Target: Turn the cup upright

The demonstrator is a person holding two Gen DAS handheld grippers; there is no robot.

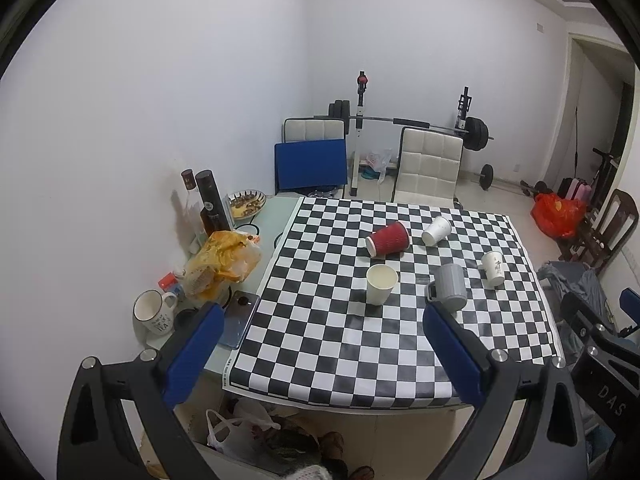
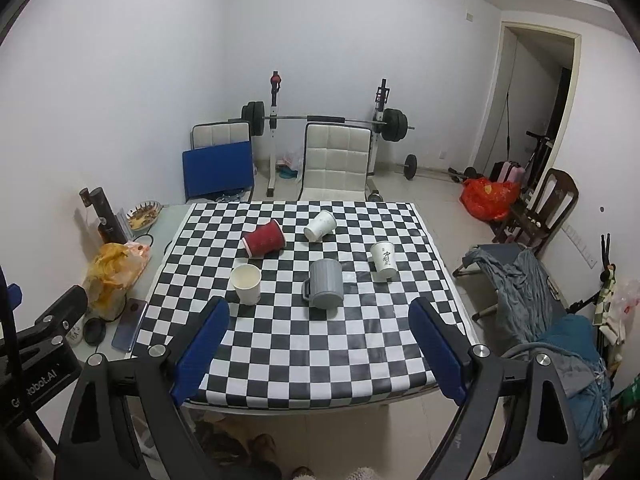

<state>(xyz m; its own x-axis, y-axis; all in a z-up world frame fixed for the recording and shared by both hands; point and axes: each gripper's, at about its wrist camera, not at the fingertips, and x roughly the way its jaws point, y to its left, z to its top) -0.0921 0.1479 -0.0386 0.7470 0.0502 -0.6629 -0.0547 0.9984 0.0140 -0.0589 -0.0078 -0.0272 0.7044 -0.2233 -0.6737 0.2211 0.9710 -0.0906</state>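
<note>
Several cups sit on a checkered cloth (image 1: 320, 344) (image 2: 304, 344). A red ribbed cup (image 1: 388, 239) (image 2: 264, 238) lies on its side. A white cup (image 1: 437, 231) (image 2: 320, 226) lies tipped behind it. A grey mug (image 1: 450, 287) (image 2: 326, 284) stands upside down. A white printed cup (image 1: 493, 268) (image 2: 384, 260) stands mouth down. A cream paper cup (image 1: 381, 284) (image 2: 247, 284) stands upright. My left gripper (image 1: 324, 320) is open and empty, above the table's near edge. My right gripper (image 2: 320, 316) is open and empty, just short of the grey mug.
At the table's left are bottles (image 1: 210, 202), a snack bag (image 1: 224, 262), a white mug (image 1: 152, 312), a phone (image 1: 240, 320) and a dish (image 1: 246, 202). White chairs (image 2: 336, 164) and a barbell rack (image 2: 324, 120) stand behind. A draped chair (image 2: 520, 280) is on the right.
</note>
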